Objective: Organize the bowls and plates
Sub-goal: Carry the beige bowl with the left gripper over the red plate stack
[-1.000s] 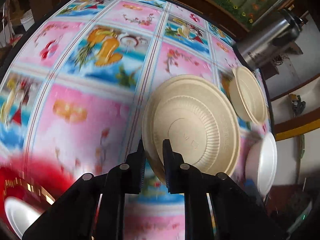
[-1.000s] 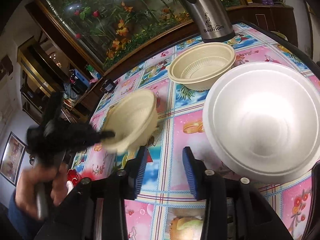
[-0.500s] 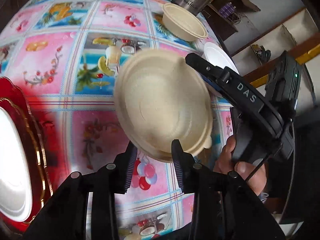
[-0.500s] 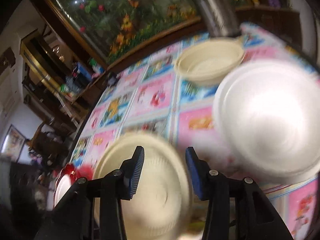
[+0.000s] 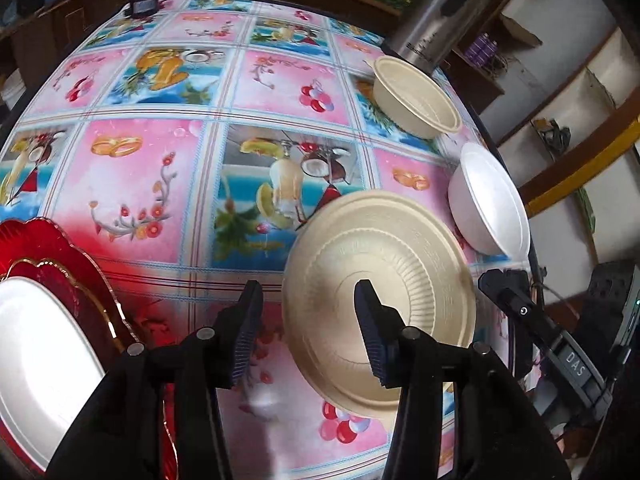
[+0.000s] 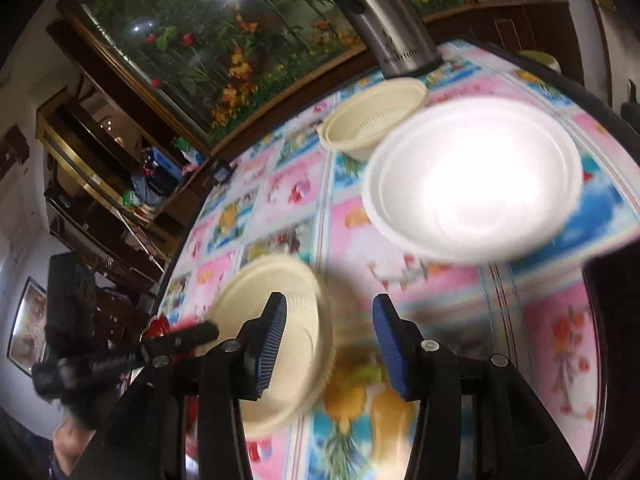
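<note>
A beige bowl (image 5: 380,308) is bottom up and low over the flowered tablecloth (image 5: 160,168); whether it rests flat I cannot tell. My left gripper (image 5: 310,332) is opening. The bowl's left rim shows between its fingers, and no pad presses on it. My right gripper (image 6: 332,344) is open just behind the same bowl (image 6: 288,292), whose blurred right rim shows between its pads. A second beige bowl (image 5: 416,100) stands upright by the flask, with a white foam bowl (image 5: 488,200) nearer the right edge. In the right wrist view both appear too, beige bowl (image 6: 372,120) and foam bowl (image 6: 472,176).
A red plate (image 5: 52,256) bearing a white plate (image 5: 36,360) sits at the near left. A steel flask (image 5: 436,12) stands at the far right corner, and a small black device (image 5: 142,2) at the far edge. The table's right edge runs close beside the foam bowl.
The left gripper was shut on the beige bowl's rim; its jaws have since spread and the bowl is free, bottom up. The right gripper swung towards that bowl.
</note>
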Demonstrator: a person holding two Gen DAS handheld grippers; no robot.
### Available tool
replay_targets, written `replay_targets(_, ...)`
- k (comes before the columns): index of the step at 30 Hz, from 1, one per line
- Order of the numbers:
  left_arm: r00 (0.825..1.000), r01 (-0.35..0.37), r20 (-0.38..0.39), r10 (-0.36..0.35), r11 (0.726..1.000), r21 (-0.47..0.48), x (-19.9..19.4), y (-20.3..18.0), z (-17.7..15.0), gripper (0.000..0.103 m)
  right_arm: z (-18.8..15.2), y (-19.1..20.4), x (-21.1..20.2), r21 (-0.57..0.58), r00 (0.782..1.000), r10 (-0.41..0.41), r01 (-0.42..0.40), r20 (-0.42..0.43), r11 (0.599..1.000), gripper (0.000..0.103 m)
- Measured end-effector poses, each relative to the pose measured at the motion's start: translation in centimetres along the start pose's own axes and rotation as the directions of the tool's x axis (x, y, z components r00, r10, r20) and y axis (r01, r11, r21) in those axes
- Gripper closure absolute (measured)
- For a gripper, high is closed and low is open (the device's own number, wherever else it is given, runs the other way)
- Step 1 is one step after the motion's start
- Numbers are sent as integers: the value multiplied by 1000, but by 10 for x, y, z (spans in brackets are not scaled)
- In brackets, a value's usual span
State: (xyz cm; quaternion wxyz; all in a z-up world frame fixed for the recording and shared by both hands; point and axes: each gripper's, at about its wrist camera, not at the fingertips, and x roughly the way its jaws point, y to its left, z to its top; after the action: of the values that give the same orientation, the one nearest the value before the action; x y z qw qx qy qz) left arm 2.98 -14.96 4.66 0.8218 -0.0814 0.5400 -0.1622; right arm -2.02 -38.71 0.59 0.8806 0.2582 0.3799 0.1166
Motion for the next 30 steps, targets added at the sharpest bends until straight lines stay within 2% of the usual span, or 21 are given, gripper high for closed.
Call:
replay_targets(1, 1000, -3, 13, 3, 1000, 6, -2, 0, -1, 58, -2, 0, -1, -3, 1000, 4, -4, -7, 1000, 55)
replay_targets(2, 1000, -8, 27, 8, 1000, 10, -3, 0, -2, 63, -5, 0, 0, -8, 1000, -3, 3, -16, 1000, 57)
replay_targets(3, 999, -16, 37, 15, 1000, 16, -4, 0, -3, 76, -6, 0, 1, -11, 1000, -5, 5, -26, 1000, 59)
replay_targets(4, 999, -20, 43, 20, 1000, 22, -4, -1, -5, 82, -9, 2, 6, -16, 999, 7, -8, -47, 1000, 63)
replay_targets(5, 999, -19, 47, 18, 999, 27, -5, -1, -8, 85, -10, 4, 8, -20, 998, 15, -16, -60, 1000, 77)
replay_targets(6, 998, -26, 56, 24, 999, 36, -6, -3, -11, 86, -13, 7, 12, -31, 997, 12, -14, -79, 999, 86)
replay_targets(7, 997, -33, 70, 30, 998, 48, -8, -4, -15, 86, -17, 10, 15, -39, 996, -18, 15, -88, 999, 88)
replay_targets(10, 996, -26, 92, 20, 998, 64, -14, -6, -22, 86, -23, 16, 10, -59, 996, -54, 50, -65, 997, 91)
replay_targets(15, 991, -14, 136, 5, 998, 65, -31, -9, -30, 86, -23, 18, -3, -50, 998, -36, 33, -51, 998, 91)
replay_targets(19, 990, 18, 139, -25, 998, 57, -40, -8, -37, 86, -21, 26, -15, -74, 999, -39, 37, -28, 997, 91)
replay_targets(24, 988, 39, 147, -46, 998, 51, -55, -5, -49, 85, -16, 41, -22, -124, 999, -42, 40, -13, 991, 91)
replay_targets(30, 982, 54, 180, -57, 998, 18, -82, 15, -68, 84, -10, 76, -21, -222, 999, -30, 27, -11, 975, 91)
